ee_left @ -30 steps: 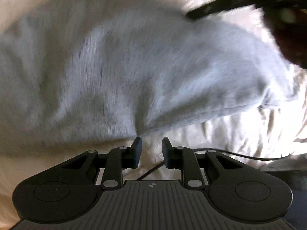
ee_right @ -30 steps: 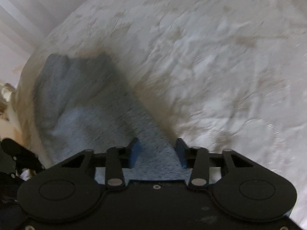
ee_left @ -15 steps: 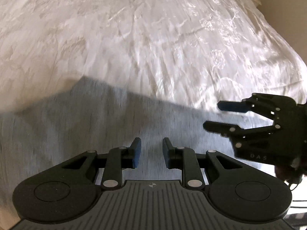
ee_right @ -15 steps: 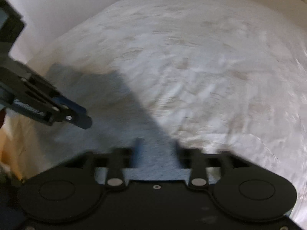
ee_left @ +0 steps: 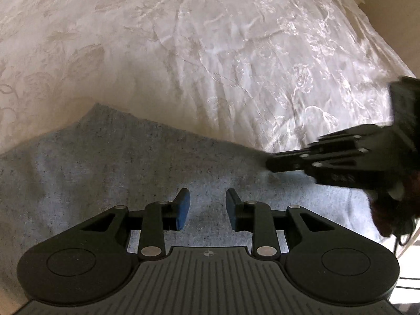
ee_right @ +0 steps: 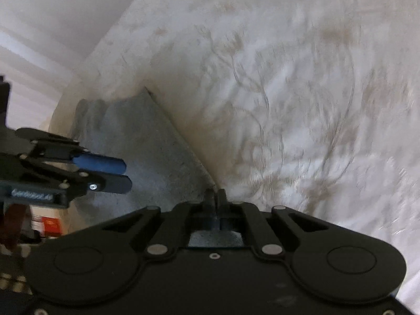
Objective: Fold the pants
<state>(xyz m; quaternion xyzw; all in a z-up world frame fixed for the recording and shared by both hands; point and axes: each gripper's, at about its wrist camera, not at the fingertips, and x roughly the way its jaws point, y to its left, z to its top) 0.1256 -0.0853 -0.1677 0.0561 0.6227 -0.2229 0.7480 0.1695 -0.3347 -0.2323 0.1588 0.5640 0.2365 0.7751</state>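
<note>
Grey pants [ee_left: 105, 173] lie flat on a white patterned bedspread [ee_left: 210, 52], near its front edge. My left gripper [ee_left: 206, 197] hovers over the cloth pointing steeply down; its jaws are opening, with only flat fabric below the gap. My right gripper [ee_left: 270, 161] reaches in from the right to the far edge of the pants. In the right wrist view its fingertips [ee_right: 215, 194] are shut where that edge of the pants [ee_right: 136, 141] runs into them. The left gripper [ee_right: 126, 174] shows there at the left, above the cloth.
The bedspread [ee_right: 288, 105] stretches far beyond the pants. A pale wall [ee_right: 52, 13] borders the bed on the left of the right wrist view. A white and red container [ee_right: 44, 223] stands beside the bed. The bed's right edge [ee_left: 380, 39] drops off.
My left gripper swung from the bunched pants to over the flat cloth, and its jaws widened a little. The right jaws, spread over the fabric before, have shut at the pants' far edge.
</note>
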